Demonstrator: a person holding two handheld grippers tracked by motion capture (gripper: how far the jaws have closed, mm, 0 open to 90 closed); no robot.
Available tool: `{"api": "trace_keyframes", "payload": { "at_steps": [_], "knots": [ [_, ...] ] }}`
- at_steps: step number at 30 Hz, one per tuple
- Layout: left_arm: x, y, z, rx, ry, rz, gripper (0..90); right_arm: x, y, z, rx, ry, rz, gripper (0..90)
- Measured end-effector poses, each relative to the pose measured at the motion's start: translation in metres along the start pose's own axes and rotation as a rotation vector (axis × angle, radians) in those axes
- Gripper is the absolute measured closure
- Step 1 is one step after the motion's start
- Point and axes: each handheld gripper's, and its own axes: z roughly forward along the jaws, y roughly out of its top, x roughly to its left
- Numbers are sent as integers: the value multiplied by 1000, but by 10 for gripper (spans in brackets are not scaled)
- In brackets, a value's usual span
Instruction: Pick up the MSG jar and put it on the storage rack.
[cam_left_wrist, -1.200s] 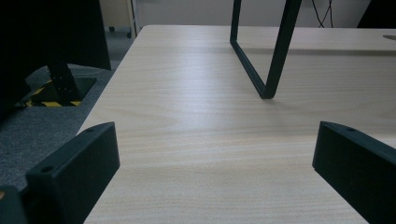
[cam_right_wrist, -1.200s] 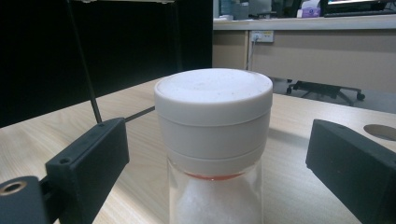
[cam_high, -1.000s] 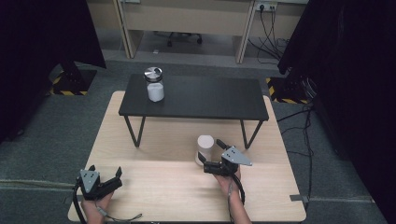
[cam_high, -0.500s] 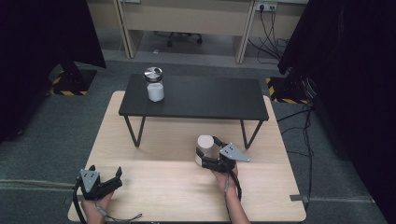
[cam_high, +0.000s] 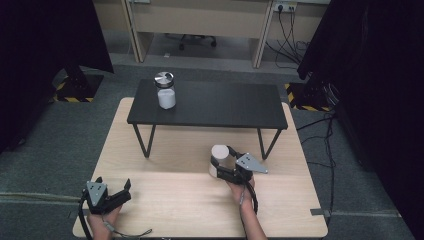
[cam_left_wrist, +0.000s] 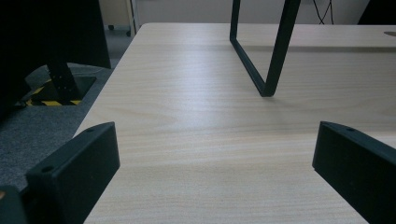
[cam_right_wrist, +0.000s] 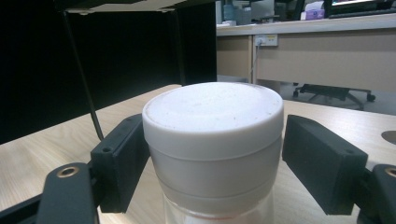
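Right tongs (cam_high: 220, 161) have just been closing around the white-lidded jar (cam_high: 218, 159) near the counter's (cam_high: 165, 200) right edge, left pad touching, grip nearly set; left tongs (cam_high: 122, 191) released.
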Motion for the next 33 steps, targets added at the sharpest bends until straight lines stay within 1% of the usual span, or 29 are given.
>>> {"api": "trace_keyframes", "payload": {
  "at_steps": [1,3,5,11,15,20,22,23,27,30,33],
  "knots": [
    [0,0,0,1,0,2,0,0,0,0,-1,2,2,242],
    [0,0,0,1,1,2,0,-2,0,1,2,11,1,320],
    [0,0,0,2,1,3,0,0,1,0,4,8,-9,323],
    [0,0,1,2,-1,-2,0,-2,1,0,4,17,-14,326],
    [1,0,1,2,-4,-4,0,-3,3,0,11,19,-22,329],
    [1,1,1,4,-7,-6,0,-7,8,0,30,36,-30,330],
    [1,1,1,4,-7,-6,0,-6,10,0,35,35,-31,330],
    [3,0,0,-1,-17,-10,0,-6,10,0,34,35,-35,330],
    [4,1,1,5,-16,-16,0,-4,11,0,38,33,-40,330],
    [2,2,1,8,-13,-3,0,-4,15,-1,51,35,-50,331],
    [2,1,1,7,-12,-6,0,-3,17,-2,59,36,-55,331]
  ]
}}
